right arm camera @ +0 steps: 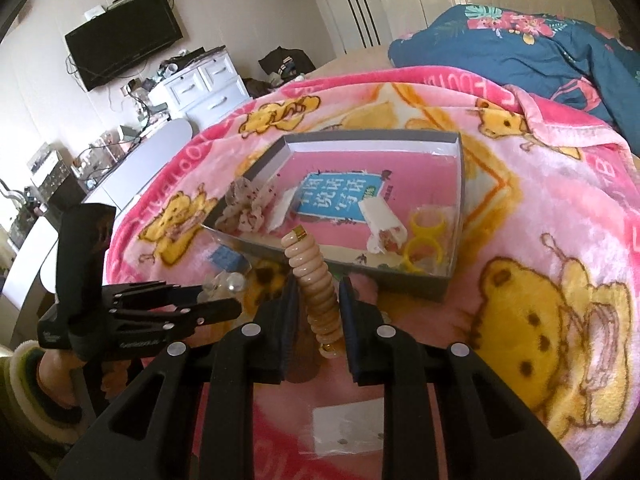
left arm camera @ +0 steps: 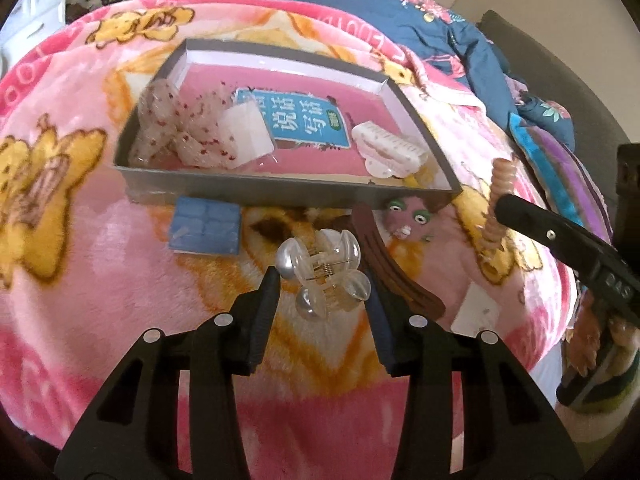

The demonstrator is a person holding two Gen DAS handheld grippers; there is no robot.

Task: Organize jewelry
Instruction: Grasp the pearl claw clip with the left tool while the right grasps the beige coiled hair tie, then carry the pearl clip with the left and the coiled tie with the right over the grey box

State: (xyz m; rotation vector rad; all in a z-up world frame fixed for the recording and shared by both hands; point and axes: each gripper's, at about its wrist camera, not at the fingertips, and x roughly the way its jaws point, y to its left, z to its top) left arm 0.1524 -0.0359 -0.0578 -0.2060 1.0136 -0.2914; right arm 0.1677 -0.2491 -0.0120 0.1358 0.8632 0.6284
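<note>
Pinched the clear clip (left arm camera: 320, 268) in the left hand-held gripper (left arm camera: 322, 284), just short of the box's (left arm camera: 280, 196) near wall and seemingly a little off the blanket (left arm camera: 80, 280). Gripped only on a round pearl and smooth lobes. Judged likely to swivel or pop out if swung fast over that wall, and to drop among the loose pieces in front of the box.

Clamped the beige coil (right arm camera: 304, 248) in the right hand-held gripper (right arm camera: 319, 284), low on its length, with the top standing free and leaning toward the box. Judged springy enough to catch the near rim on the way in, or to flick out of the pads.

Left lying between gripper and box: a brown clip (left arm camera: 400, 280) and a blue card (left arm camera: 206, 226), both close enough to be snagged or dragged by a low pass.

Found inside the box: a net scrunchie (left arm camera: 172, 128) at the left end, a white claw (left arm camera: 390, 148) and yellow rings (right arm camera: 424, 232) at the right end. Judged at risk of being knocked or buried if either piece were dropped from height. Also judged possible: the two hand-held grippers colliding over the box if brought in together.
</note>
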